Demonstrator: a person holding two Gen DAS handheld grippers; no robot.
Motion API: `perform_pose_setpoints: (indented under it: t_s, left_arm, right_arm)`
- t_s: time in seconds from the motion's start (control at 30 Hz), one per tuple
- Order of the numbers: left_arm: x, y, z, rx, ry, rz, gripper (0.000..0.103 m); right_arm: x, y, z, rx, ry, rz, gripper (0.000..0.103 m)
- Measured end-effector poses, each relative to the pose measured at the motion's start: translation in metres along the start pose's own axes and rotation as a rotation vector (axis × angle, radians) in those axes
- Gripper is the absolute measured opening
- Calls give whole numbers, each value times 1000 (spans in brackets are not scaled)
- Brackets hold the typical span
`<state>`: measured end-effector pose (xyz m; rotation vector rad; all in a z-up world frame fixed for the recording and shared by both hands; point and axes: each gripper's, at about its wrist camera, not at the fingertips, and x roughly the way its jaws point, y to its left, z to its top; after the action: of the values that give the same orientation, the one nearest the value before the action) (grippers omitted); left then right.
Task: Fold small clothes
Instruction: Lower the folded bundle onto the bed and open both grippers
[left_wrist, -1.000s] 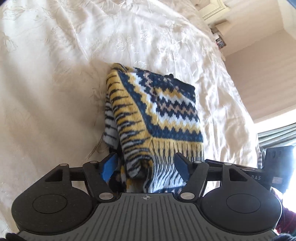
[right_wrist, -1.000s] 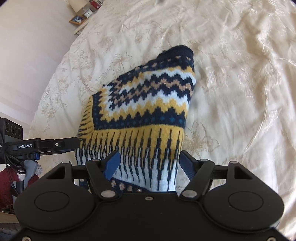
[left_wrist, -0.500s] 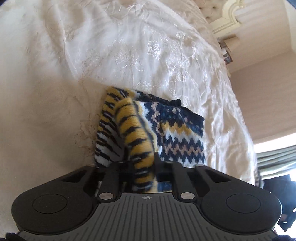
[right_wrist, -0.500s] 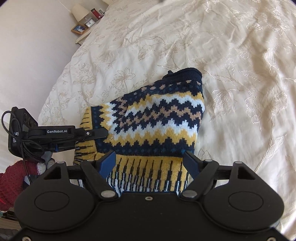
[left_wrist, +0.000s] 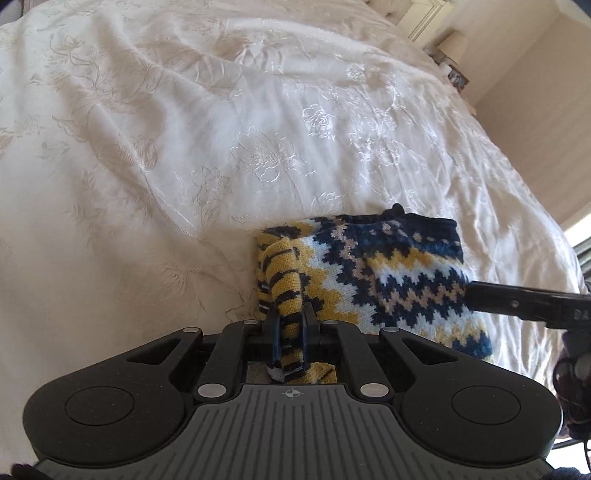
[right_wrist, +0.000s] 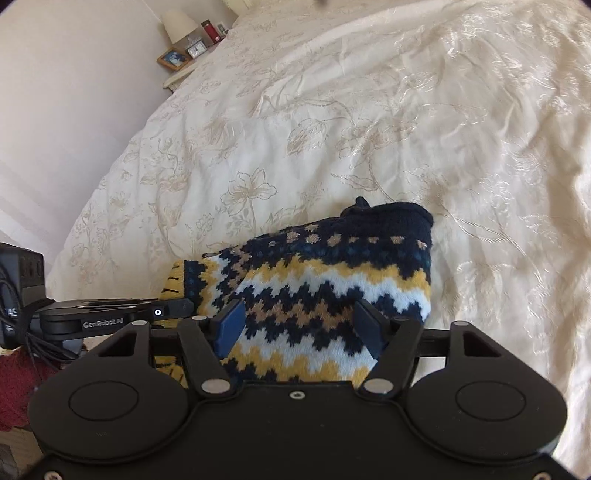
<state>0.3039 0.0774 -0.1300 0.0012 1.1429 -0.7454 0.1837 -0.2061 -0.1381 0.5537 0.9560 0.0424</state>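
Observation:
A small knitted sweater (left_wrist: 399, 280) in navy, yellow and white zigzags lies folded on a cream bedspread (left_wrist: 184, 147). My left gripper (left_wrist: 290, 325) is shut on the sweater's yellow-and-navy striped left edge, which bunches up between the blue pads. In the right wrist view the same sweater (right_wrist: 325, 280) fills the lower middle, its navy collar at the far end. My right gripper (right_wrist: 299, 325) stands open over the sweater's near part, fingers spread wide with the knit between and below them. The left gripper's body (right_wrist: 110, 317) shows at the left of that view.
The embroidered bedspread (right_wrist: 406, 129) stretches far and to the right. A bedside table with a lamp (right_wrist: 179, 24), a clock and a picture frame stands at the far left by the wall. The right gripper's black arm (left_wrist: 528, 302) crosses the sweater's right side. A dark red sleeve (right_wrist: 14, 384) sits low left.
My left gripper went from open to shut on the sweater's striped left edge. Both grippers moved forward over the sweater, which now sits lower in both views. The right gripper stayed open.

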Motion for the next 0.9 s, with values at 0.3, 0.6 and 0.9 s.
perform_pose_setpoints:
  t_s: [0.3,0.6,0.9]
  left_arm:
    - [16,4,15,37,18,48,10]
    - [-30,-12,10,58,-63,56,43]
    - [-27,-49,-39,221,2,58,47]
  right_arm:
    - [64,-5,36,-2,81,-90,69]
    - [3,16,5,-78,-40,-152,87]
    - [-16,15,-62,-50,36,-281,94]
